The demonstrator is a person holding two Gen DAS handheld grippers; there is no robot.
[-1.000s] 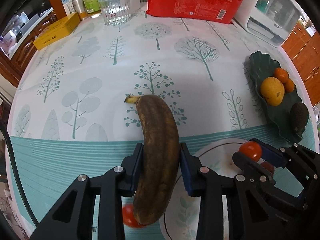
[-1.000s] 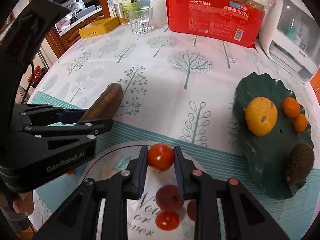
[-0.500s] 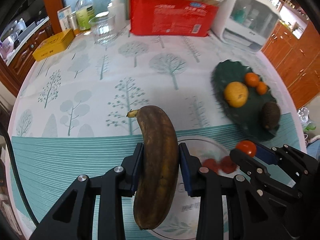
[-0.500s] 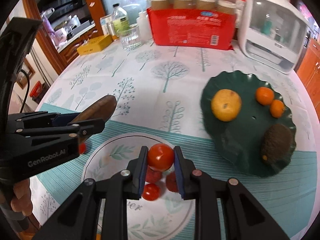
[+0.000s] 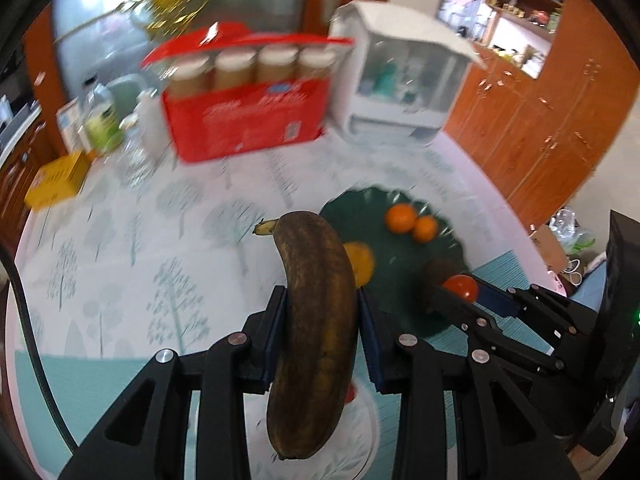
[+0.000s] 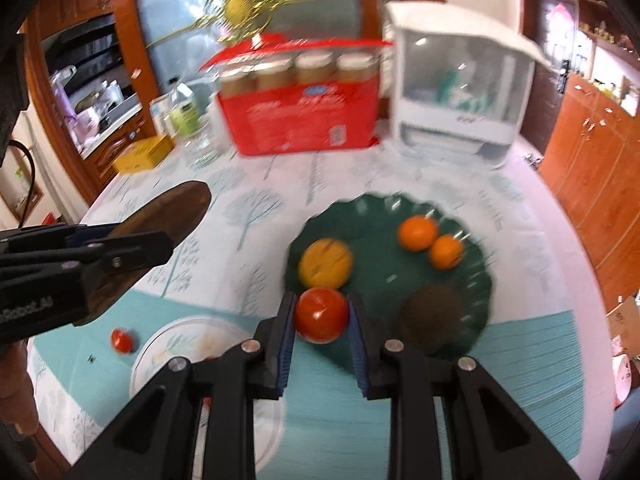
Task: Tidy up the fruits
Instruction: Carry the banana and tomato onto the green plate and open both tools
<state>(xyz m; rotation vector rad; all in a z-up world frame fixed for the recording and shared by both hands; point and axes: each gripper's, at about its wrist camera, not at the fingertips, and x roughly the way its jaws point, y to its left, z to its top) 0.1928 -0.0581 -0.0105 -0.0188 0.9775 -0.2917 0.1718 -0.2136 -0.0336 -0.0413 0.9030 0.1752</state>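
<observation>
My left gripper (image 5: 320, 312) is shut on a brown overripe banana (image 5: 316, 312), held in the air above the table, stem pointing away. My right gripper (image 6: 322, 314) is shut on a red tomato (image 6: 321, 314), held over the near edge of the dark green leaf-shaped plate (image 6: 380, 216). The plate holds a yellow citrus fruit (image 6: 326, 263), two small oranges (image 6: 417, 233) and a dark avocado (image 6: 432, 312). The right gripper with the tomato (image 5: 461, 287) also shows in the left wrist view, the banana (image 6: 168, 216) in the right wrist view.
A white round plate (image 6: 176, 344) lies at the near left, with a loose small tomato (image 6: 121, 340) beside it on the cloth. At the back stand a red pack of cups (image 6: 304, 120), a white appliance (image 6: 456, 96), a glass (image 6: 202, 144) and a yellow box (image 6: 144, 154).
Both grippers have risen and swung right towards the green plate, carrying the banana and the tomato. The white plate has dropped to the lower left of the views.
</observation>
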